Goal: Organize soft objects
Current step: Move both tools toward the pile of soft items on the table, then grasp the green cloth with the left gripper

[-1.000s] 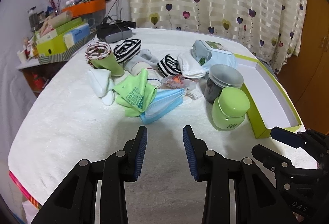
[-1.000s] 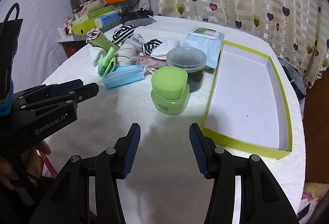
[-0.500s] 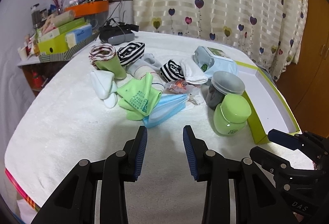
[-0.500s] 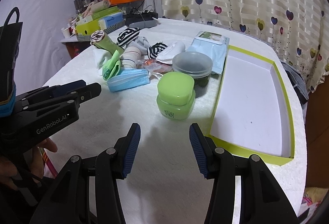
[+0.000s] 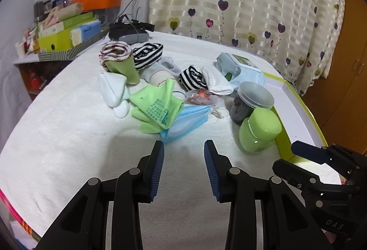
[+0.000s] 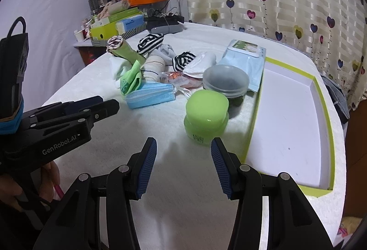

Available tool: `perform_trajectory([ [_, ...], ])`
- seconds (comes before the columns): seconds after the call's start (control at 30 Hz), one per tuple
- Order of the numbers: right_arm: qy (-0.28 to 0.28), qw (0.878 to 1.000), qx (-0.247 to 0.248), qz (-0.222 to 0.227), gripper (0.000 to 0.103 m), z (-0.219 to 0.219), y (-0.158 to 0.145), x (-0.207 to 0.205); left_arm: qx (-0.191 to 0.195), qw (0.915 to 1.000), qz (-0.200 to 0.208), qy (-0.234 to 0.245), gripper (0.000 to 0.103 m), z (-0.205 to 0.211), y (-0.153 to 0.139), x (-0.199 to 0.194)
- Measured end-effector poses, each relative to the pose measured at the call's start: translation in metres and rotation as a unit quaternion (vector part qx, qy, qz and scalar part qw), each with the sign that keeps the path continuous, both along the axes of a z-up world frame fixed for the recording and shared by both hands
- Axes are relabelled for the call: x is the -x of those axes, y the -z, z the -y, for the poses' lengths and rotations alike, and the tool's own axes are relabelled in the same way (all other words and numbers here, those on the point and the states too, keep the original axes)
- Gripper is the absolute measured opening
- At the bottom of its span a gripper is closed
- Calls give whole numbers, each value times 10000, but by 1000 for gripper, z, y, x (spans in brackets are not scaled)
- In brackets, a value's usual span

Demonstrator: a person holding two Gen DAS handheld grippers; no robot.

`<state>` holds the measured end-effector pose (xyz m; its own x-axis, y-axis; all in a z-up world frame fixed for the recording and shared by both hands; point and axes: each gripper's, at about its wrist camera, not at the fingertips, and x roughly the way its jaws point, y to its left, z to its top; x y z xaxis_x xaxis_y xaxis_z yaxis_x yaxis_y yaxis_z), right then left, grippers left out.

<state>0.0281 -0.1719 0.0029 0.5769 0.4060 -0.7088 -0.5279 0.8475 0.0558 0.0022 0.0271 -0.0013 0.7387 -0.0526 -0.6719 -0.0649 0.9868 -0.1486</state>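
Note:
A heap of soft things lies mid-table: a green cloth [image 5: 156, 107], a stack of blue face masks [image 5: 185, 120], white socks [image 5: 114, 91], striped socks [image 5: 148, 56] and a wipes pack [image 5: 240, 71]. The masks also show in the right wrist view [image 6: 150, 95]. A green-rimmed white tray [image 6: 289, 112] lies at the right. My left gripper [image 5: 184, 146] is open and empty, just short of the masks. My right gripper [image 6: 183, 146] is open and empty, close to a green jar [image 6: 206, 119].
A grey-lidded jar [image 6: 226, 81] stands behind the green jar, next to the tray. Boxes [image 5: 66, 34] and an orange tray [image 5: 96, 1] crowd a shelf at the back left. A dark device [image 5: 129, 33] lies at the table's far edge. A heart-patterned curtain hangs behind.
Both grippers have drawn back and risen slightly, so the heap and jars look a little farther off. Both stay open. Nothing on the table has moved.

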Motion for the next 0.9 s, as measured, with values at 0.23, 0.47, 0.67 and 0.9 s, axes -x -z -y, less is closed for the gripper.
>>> perform_trajectory([
  [0.23, -146, 9999, -52, 17, 51, -7, 0, -4, 162, 9998, 52, -64, 35, -14, 1, -3],
  [0.47, -293, 9995, -125, 38, 51, -11, -1, -10, 290, 9994, 0, -201, 35, -26, 2, -15],
  [0.67, -333, 9993, -157, 20, 51, -12, -2, -16, 295, 9993, -38, -243, 35, -30, 2, -27],
  [0.9, -396, 9991, -157, 42, 51, -16, -4, -20, 337, 9989, -47, -325, 46, -32, 4, -43],
])
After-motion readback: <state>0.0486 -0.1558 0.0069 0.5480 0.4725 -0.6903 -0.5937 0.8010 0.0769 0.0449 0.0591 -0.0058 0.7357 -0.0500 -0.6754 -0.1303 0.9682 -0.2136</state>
